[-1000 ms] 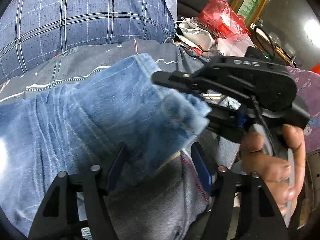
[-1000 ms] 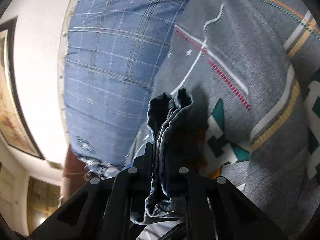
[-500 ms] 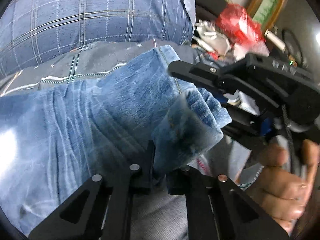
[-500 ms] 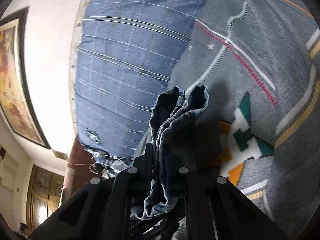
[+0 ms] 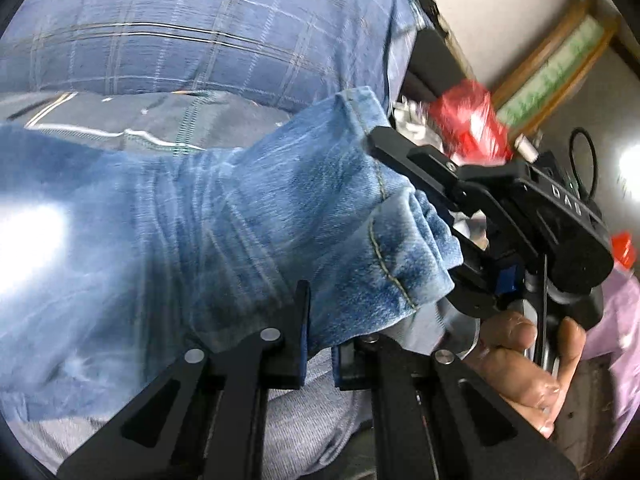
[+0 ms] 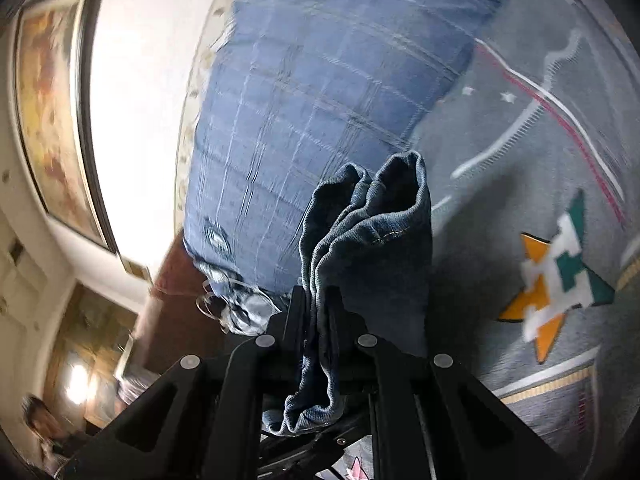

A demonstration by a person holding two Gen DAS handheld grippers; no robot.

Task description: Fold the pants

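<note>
Both grippers clamped on denim. Left gripper (image 5: 318, 354) has its jaws pinched on the near hem corner of the faded blue denim jeans (image 5: 224, 232); right gripper (image 6: 316, 312) holds a bunched hem end between closed jaws.

Jeans sit on a grey patterned bedsheet (image 6: 520, 184), leg stretching away left in the left-wrist view, hem end raised off the sheet. A blue plaid pillow (image 5: 180, 28) lies just beyond.

Progress, my read: early. Hem end gripped at two corners, no finished fold visible; carrying the hem over toward the waist and flattening are still to do. Waist end not in view, so can't confirm.

View differences: left wrist shows the right gripper's body and the person's hand (image 5: 520, 360) on it, plus a red plastic bag (image 5: 472, 124). Right wrist shows how many denim layers are stacked in its jaws, a framed picture (image 6: 52, 120) and the sheet's orange-green motif (image 6: 556, 280).
</note>
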